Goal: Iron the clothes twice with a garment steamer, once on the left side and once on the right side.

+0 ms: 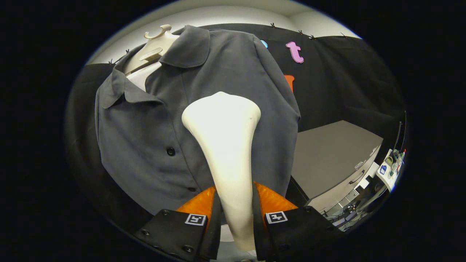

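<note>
A cream-white garment steamer (227, 145) stands upright between my fingers, its handle pinched on both sides and its broad head rising ahead of them. My gripper (235, 203) is shut on that handle. Just beyond the head hangs a dark grey buttoned shirt (153, 131) on a pale hanger (154, 45). The steamer head sits in front of the shirt's front panel, to the right of the button row (170, 151). Whether the head touches the cloth I cannot tell.
A grey cabinet (333, 160) with drawer handles stands to the right of the shirt. Past it, a small white shelf (391, 169) holds several little items. Black cloth walls close in behind the shirt.
</note>
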Action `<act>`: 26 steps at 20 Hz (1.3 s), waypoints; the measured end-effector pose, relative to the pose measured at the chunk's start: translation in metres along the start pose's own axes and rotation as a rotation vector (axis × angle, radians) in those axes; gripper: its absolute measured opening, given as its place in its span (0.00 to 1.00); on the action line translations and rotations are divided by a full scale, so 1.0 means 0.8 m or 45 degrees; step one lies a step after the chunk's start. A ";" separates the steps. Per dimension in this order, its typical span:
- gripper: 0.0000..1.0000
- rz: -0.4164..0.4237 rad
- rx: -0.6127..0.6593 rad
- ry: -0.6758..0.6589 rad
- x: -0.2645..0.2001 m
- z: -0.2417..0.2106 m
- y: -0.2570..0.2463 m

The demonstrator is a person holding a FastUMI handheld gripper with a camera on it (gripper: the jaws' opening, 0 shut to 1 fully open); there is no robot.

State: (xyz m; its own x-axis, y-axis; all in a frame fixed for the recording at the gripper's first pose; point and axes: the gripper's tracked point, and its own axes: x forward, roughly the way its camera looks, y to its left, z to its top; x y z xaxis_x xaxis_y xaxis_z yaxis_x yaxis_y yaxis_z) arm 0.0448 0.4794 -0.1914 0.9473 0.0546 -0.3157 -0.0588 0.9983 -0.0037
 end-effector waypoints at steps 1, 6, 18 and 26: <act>0.46 -0.005 0.001 0.016 0.003 -0.007 -0.002; 0.46 -0.032 0.012 0.091 0.016 -0.040 -0.021; 0.46 -0.035 0.025 0.181 0.024 -0.079 -0.032; 0.46 -0.047 0.023 0.245 0.037 -0.111 -0.044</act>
State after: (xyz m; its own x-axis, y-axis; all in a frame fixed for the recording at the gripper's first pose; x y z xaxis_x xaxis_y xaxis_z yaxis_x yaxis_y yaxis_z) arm 0.0466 0.4439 -0.2846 0.8709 0.0143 -0.4913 -0.0175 0.9998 -0.0020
